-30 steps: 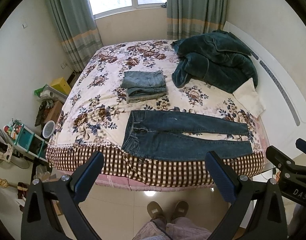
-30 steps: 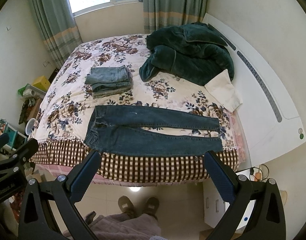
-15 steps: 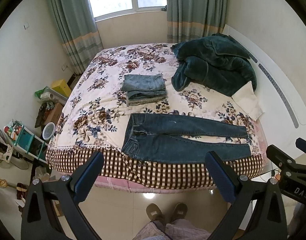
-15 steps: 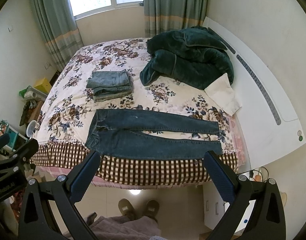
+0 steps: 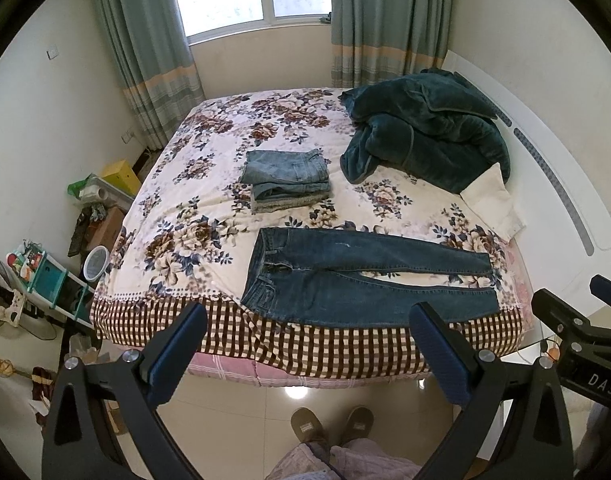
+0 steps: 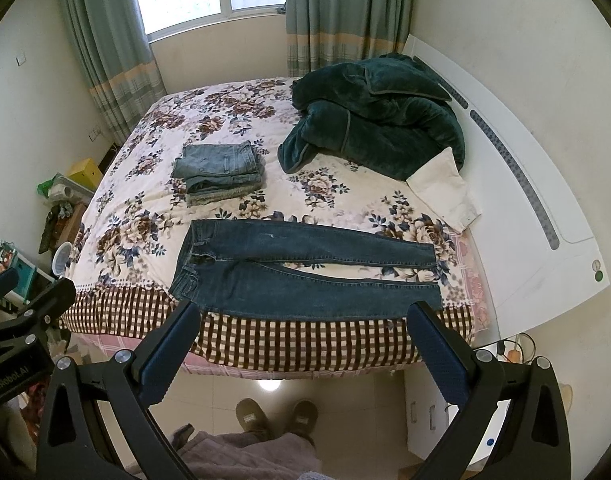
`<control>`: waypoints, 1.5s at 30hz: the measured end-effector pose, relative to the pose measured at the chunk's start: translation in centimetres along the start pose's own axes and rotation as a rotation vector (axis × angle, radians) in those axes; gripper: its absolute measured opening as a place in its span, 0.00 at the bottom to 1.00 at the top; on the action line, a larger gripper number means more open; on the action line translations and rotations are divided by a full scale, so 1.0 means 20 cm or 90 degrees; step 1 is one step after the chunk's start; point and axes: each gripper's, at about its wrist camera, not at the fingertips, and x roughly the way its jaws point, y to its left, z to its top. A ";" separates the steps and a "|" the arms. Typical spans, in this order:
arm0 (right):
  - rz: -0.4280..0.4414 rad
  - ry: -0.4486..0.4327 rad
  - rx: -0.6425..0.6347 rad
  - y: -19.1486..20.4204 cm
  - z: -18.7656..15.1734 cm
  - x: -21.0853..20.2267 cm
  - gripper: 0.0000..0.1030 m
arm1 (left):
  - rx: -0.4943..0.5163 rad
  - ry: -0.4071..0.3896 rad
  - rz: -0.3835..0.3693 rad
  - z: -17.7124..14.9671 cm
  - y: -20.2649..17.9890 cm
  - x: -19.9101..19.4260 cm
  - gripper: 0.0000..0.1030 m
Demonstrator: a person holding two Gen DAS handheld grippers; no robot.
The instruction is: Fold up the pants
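Observation:
Dark blue jeans [image 5: 357, 276] lie flat along the near edge of the bed [image 5: 209, 216], waistband to the left, legs to the right; they also show in the right wrist view [image 6: 301, 270]. My left gripper [image 5: 307, 354] is open and empty, held high above the floor in front of the bed. My right gripper [image 6: 301, 352] is open and empty too, at about the same height. Neither touches the jeans.
A stack of folded light jeans [image 5: 289, 176] sits mid-bed. A dark green blanket [image 5: 425, 132] and a cream pillow [image 5: 493, 200] lie at the right by the white headboard [image 6: 525, 184]. Cluttered shelves [image 5: 45, 280] stand left of the bed. The person's slippered feet [image 5: 331, 428] are on the tiled floor.
Both views have tilted up a little: the bed sits lower in frame and more window shows. The jeans have not moved and both grippers stay open.

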 end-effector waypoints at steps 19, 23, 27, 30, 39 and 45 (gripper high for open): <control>-0.067 0.026 0.024 0.09 -0.02 0.14 1.00 | 0.009 -0.004 -0.008 -0.02 0.13 0.21 1.00; -0.105 0.031 0.053 0.08 0.01 0.32 1.00 | 0.018 -0.006 0.027 0.01 0.16 0.39 1.00; -0.139 0.045 0.074 0.00 0.11 0.57 1.00 | 0.013 0.020 0.059 0.09 0.18 0.64 1.00; -0.143 0.070 0.091 -0.09 0.19 0.81 1.00 | 0.000 0.052 0.077 0.17 0.16 0.87 1.00; -0.068 0.194 0.209 -0.60 0.49 1.97 1.00 | -0.111 0.213 0.104 0.42 0.05 1.83 1.00; -0.076 0.267 0.316 -0.96 0.59 2.94 1.00 | -0.217 0.335 0.104 0.49 0.07 2.64 1.00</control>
